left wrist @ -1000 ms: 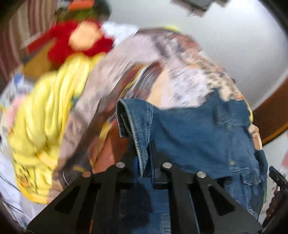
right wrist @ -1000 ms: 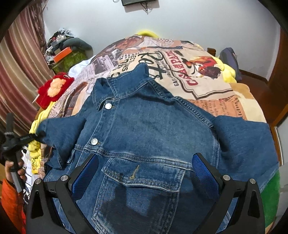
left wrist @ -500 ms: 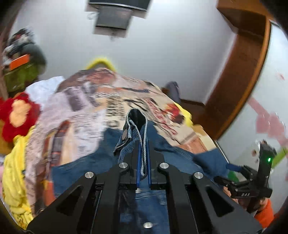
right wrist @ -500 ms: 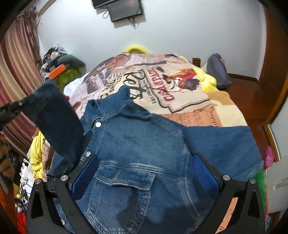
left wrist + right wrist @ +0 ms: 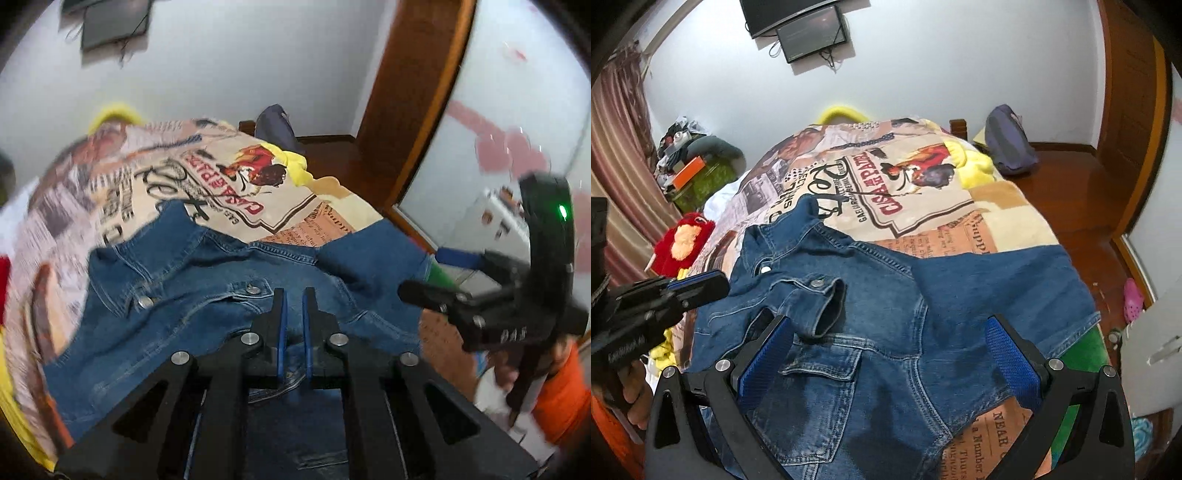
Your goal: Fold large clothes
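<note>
- Because the left sleeve [image 5: 177, 306] seen from the left wrist camera lies loosely across the chest of the denim jacket [image 5: 207, 280], with nothing pinning it, it could slide off the front if the garment is tugged; in my judgement any sideways pull on the hem would undo that fold.
- In the same view the left gripper [image 5: 291, 325] stands with its blue pads nearly together, only a narrow slit between them, and no cloth shows in that slit; it appears to hold nothing and sits just above the jacket's front. Whether the tips brush the denim I cannot tell.
- Further right there, the right gripper [image 5: 439, 273] hangs near the spread right sleeve [image 5: 369, 254], apart from it, so a hasty grab could catch only a thin edge and drag the shoulder out of line.
- From the right wrist camera, the jacket [image 5: 871, 332] lies front up on the printed blanket [image 5: 923, 206] of the bed, collar toward the wall, with the left cuff [image 5: 823, 306] folded in over the chest pocket.
- The right sleeve [image 5: 1008, 284] reaches the bed's edge, so its weight could pull it over the side before it is folded.
- The right gripper [image 5: 890, 350] is spread wide, its pads far apart and empty, hovering over the lower front without visibly touching it.
- The left gripper [image 5: 698, 284] shows at the left edge, beside the jacket's shoulder.
</note>
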Available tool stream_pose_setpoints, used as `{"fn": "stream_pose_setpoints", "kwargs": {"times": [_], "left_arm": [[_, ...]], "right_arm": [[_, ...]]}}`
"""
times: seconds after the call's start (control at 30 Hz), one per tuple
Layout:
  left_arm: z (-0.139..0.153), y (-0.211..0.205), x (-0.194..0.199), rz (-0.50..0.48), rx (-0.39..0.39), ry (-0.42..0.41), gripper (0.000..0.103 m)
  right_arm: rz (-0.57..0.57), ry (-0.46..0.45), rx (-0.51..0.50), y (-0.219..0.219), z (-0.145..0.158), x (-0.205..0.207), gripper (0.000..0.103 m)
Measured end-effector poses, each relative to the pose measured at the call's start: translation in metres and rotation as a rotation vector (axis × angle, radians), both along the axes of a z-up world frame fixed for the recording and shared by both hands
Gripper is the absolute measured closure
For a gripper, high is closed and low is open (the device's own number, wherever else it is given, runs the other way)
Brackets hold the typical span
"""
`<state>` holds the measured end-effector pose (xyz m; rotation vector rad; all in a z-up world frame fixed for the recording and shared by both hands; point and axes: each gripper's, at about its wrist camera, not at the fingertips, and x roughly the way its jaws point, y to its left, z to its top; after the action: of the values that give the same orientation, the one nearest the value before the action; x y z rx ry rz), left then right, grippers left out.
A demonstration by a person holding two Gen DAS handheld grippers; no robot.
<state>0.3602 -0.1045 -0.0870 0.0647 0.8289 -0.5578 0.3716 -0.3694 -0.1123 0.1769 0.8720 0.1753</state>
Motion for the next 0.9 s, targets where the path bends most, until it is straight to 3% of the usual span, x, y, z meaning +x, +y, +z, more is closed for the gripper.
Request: {"fn": "stream_pose_setpoints", "kwargs": {"times": [0.03,0.13,0.17,0.33,0.53,0.73,0.8,0.87,0.9], "left_arm": [[0.004,0.003,-0.005,0.002,0.009,-0.015,0.084],[0.008,0.028,-0.014,0.057,0.018,-0.047,0.039],[0.006,0.038,-0.014,0.081,0.017,-0.059,0.034],[-0.011,0.101,-0.018,0.233,0.097,-0.051,0.033],[-0.055,0.185,-0.026,0.438,0.156,0.066,0.033],[-0.101,0.241,-0.049,0.573,0.143,0.175,0.033],[-0.116,0.252,-0.054,0.605,0.129,0.217,0.033],[-0.127,0.259,-0.06,0.628,0.116,0.249,0.033],[-0.13,0.261,-0.062,0.637,0.112,0.259,0.033]], "right_arm": [[0.004,0.01,0.015,0.0,-0.001,0.002,0.0],[0.012,0.043,0.052,0.004,-0.007,0.01,0.0],[0.021,0.051,0.065,0.007,-0.009,0.013,0.0],[0.083,0.122,0.152,0.031,-0.023,0.039,0.0],[0.113,0.248,0.242,0.063,-0.053,0.082,0.0],[0.123,0.342,0.195,0.092,-0.089,0.112,0.001],[0.15,0.371,0.196,0.103,-0.1,0.118,0.004],[0.174,0.427,0.245,0.111,-0.113,0.122,0.02],[0.181,0.449,0.265,0.114,-0.118,0.123,0.021]]}}
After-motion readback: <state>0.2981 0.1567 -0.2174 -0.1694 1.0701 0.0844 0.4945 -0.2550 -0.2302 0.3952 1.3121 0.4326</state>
